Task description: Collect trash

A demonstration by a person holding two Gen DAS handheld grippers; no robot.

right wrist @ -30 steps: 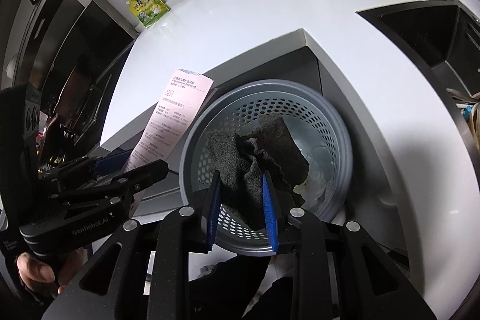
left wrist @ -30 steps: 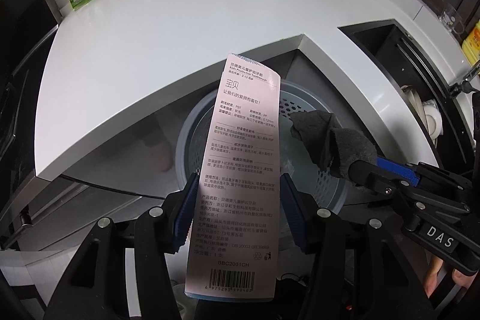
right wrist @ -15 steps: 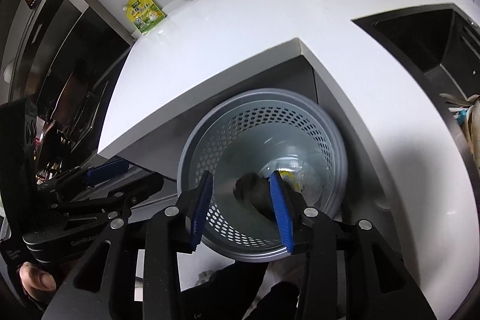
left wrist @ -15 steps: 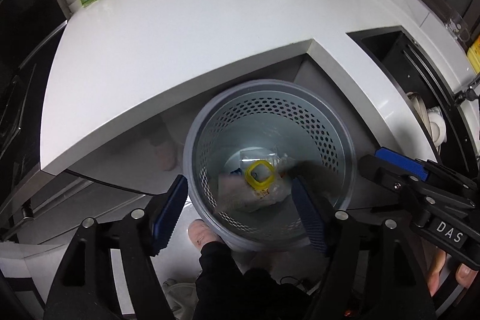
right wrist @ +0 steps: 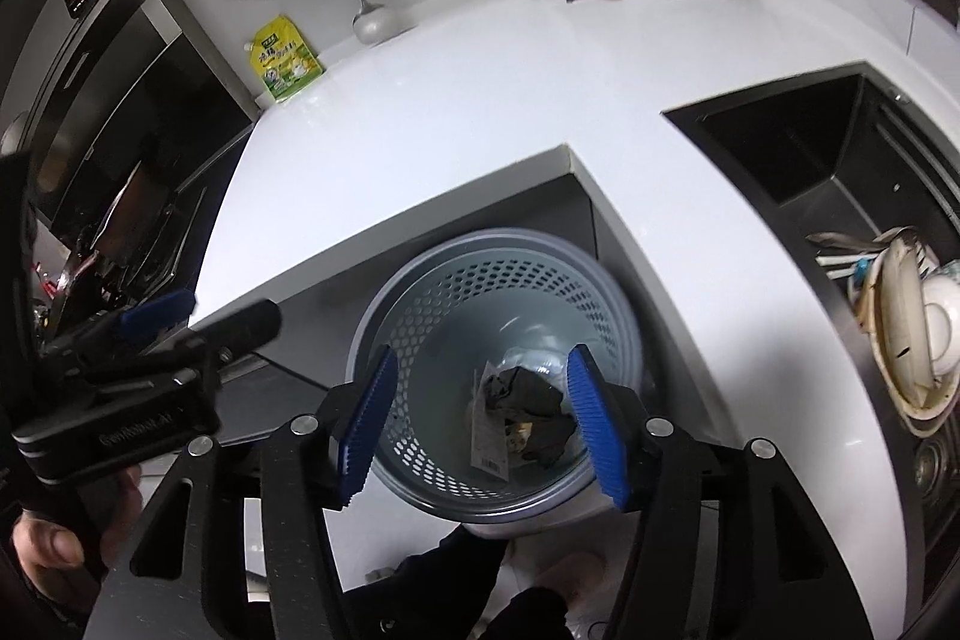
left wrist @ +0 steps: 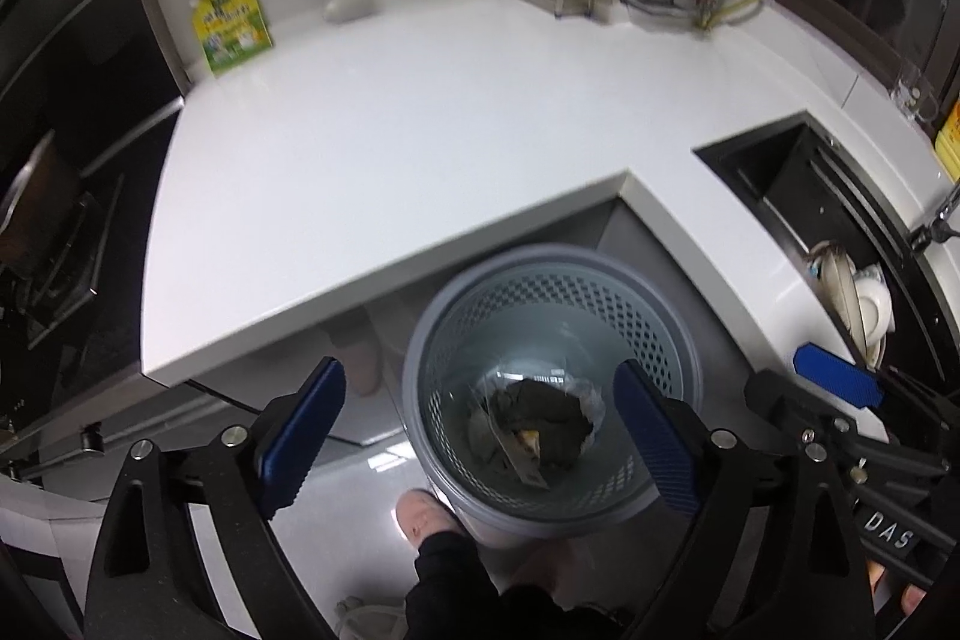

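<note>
A grey perforated trash bin (left wrist: 543, 280) stands on the floor in the inner corner of the white counter; it also shows in the right wrist view (right wrist: 498, 244). At its bottom lie a dark grey cloth (left wrist: 543, 409) (right wrist: 528, 397) and a pink printed package card (right wrist: 489, 433). My left gripper (left wrist: 480, 430) is open and empty above the bin, its blue fingers (left wrist: 300, 427) wide apart. My right gripper (right wrist: 483, 424) is open and empty above the bin, and it shows at the right of the left wrist view (left wrist: 837, 382).
A white L-shaped counter (left wrist: 390, 148) wraps the bin. A green-yellow pouch (left wrist: 231, 22) leans on the back wall by a ladle (left wrist: 345, 1). A black sink (right wrist: 840, 172) with dishes (right wrist: 912, 334) lies right, a stove (left wrist: 42, 232) left. My slippered foot (left wrist: 423, 520) is by the bin.
A second ago my left gripper held the pink card and my right held the dark cloth over the bin. Both opened, the items fell into the bin, and both grippers rose.
</note>
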